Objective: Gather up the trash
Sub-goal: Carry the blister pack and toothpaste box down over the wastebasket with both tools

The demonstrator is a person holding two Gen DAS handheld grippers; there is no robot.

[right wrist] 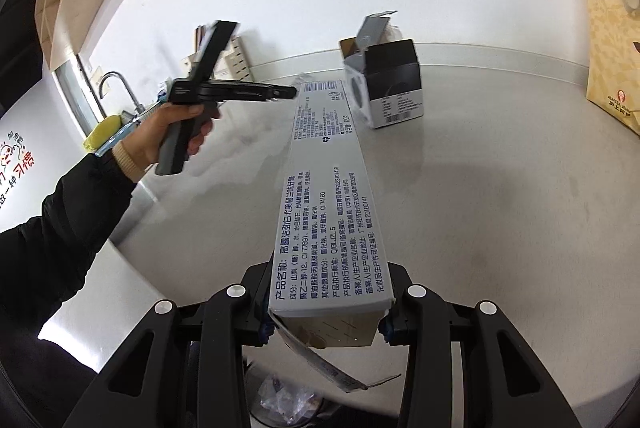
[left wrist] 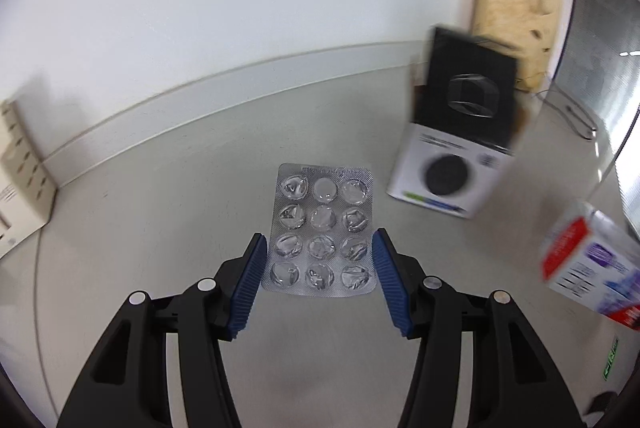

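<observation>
A silver blister pack [left wrist: 320, 216] with mostly popped pockets hangs above the grey table [left wrist: 180, 228]. My left gripper [left wrist: 319, 236] is shut on it, its blue pads [left wrist: 250, 284] pressing the pack's two long edges. In the right wrist view a hand holds that left gripper [right wrist: 294, 91] over the table's far left. My right gripper [right wrist: 332, 292] is shut on the near end of a long white toothpaste box [right wrist: 332, 167] with printed text, which sticks out forward. Its torn flap hangs below. The box's far end shows blurred at the right of the left wrist view [left wrist: 588, 268].
An open black-and-white carton [left wrist: 452, 163] [right wrist: 388, 83] stands near the back wall. A tan paper bag [left wrist: 516, 15] [right wrist: 612, 59] leans at the right. A faucet [right wrist: 120, 87] is at the far left. Crumpled wrappers [right wrist: 288, 400] lie below the table's near edge.
</observation>
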